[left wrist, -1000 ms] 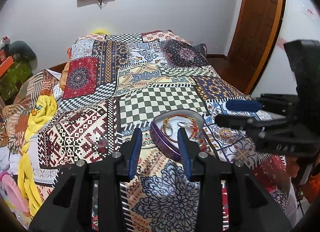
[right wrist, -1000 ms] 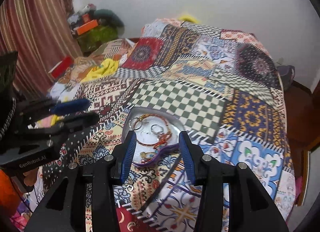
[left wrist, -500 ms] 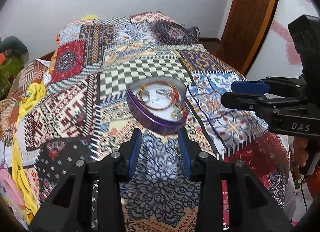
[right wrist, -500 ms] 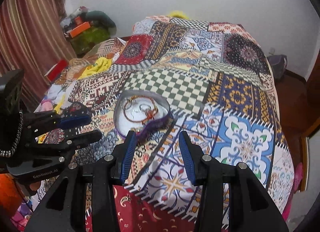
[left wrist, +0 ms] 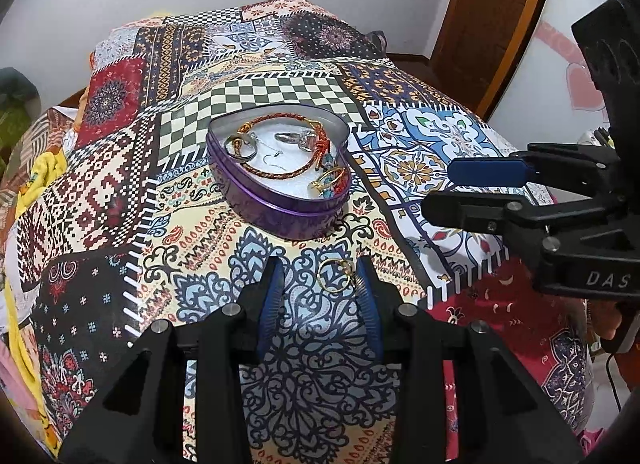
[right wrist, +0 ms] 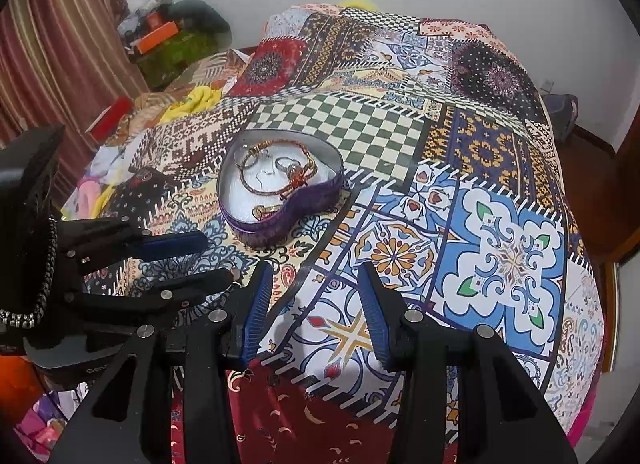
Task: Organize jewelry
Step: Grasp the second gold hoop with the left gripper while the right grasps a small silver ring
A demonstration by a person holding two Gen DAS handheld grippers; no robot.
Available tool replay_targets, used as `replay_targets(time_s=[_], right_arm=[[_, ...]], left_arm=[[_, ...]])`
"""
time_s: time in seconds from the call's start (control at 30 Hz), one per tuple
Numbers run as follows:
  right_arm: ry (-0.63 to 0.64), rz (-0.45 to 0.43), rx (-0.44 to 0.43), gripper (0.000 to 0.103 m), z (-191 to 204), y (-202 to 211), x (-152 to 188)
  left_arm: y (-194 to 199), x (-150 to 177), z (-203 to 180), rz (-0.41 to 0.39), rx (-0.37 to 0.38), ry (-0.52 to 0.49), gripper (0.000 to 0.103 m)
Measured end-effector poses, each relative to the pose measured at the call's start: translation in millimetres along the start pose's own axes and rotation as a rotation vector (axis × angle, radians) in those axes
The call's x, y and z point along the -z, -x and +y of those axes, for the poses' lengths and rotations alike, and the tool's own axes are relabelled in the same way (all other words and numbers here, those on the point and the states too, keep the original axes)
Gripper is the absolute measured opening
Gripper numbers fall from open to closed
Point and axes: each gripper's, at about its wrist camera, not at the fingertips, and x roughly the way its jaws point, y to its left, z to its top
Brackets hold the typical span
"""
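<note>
A purple heart-shaped tin (left wrist: 280, 211) lies open on the patchwork bedspread (left wrist: 420, 167). Inside it are a braided red-orange bracelet (left wrist: 276, 175), silver rings (left wrist: 290, 137) and gold hoops (left wrist: 328, 181). A loose gold ring (left wrist: 335, 276) lies on the cloth in front of the tin, between the tips of my left gripper (left wrist: 319, 268), which stands open above it without touching. My right gripper (right wrist: 315, 270) is open and empty over the bedspread, to the right of the tin (right wrist: 272, 227). It also shows at the right edge of the left wrist view, right gripper (left wrist: 472, 191). In the right wrist view, the left gripper (right wrist: 216, 260) comes in from the left.
The bed's near edge runs just below both grippers. Yellow cloth (left wrist: 44, 167) and piled clothes lie along the bed's left side. A striped curtain (right wrist: 52, 55) and a cluttered shelf (right wrist: 168, 35) stand beyond. A wooden door (left wrist: 500, 3) is at the far right.
Both grippers have sunk and tipped downward toward the bed. The tin has slid up the pictures, and the loose gold ring has come into view between the left fingers. Neither gripper's jaws have moved.
</note>
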Motion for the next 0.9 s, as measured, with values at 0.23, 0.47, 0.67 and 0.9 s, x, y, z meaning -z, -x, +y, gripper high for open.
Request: replay_targets(time_s=[0.23, 0.47, 0.67, 0.9], right_arm=[[-0.01, 0.012, -0.005, 0.04, -3, -5, 2], [0.0, 0.019, -0.014, 0.04, 2, -7, 3], [0.021, 0.019, -0.032, 0.04, 14, -9, 2], [0.103, 0.039, -0.027, 0.04, 39, -21, 3]], left_arm=[[-4, 1, -4, -0.027, -0.004, -0.021, 0.024], [1, 2, 1, -0.051, -0.003, 0.001, 0.018], [19, 5, 12, -0.084, -0.009, 0.038, 0.018], [32, 13, 26, -0.093, -0.019, 0.079, 0.018]])
